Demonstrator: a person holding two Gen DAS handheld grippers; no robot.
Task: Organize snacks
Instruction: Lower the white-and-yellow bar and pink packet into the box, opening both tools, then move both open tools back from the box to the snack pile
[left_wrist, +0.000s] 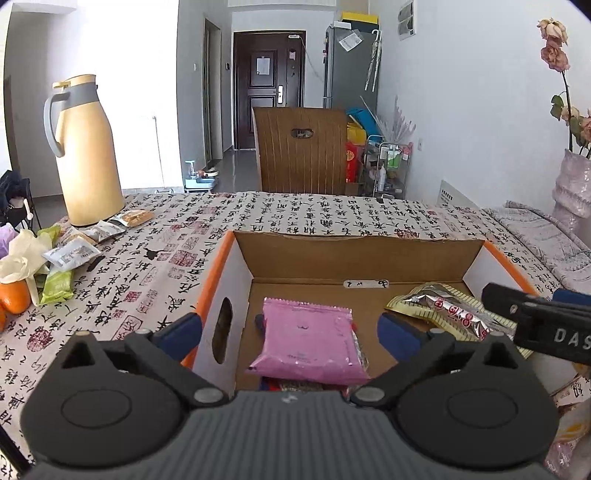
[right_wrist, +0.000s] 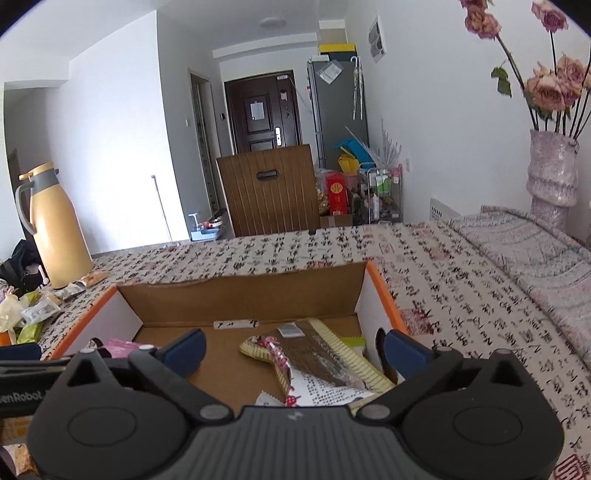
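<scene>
Snacks: pink packet (left_wrist: 308, 338), possibly stacked, in box (left_wrist: 354, 254) | left gripper (left_wrist: 291, 332), right gripper (right_wrist: 291, 349): wide apart, empty

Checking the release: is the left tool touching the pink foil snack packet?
Apart. The left wrist view shows the left tool open, with gaps beside the pink foil snack packet.

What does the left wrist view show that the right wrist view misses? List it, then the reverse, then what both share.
Left wrist only: the oranges at the table's left edge and the pink packet's whole face.

Right wrist only: the vase with its full spray of roses, and a ceiling lamp.

Both: the cardboard box, the striped packet, the yellow flask, and open grippers over the box, left gripper and right gripper.
</scene>
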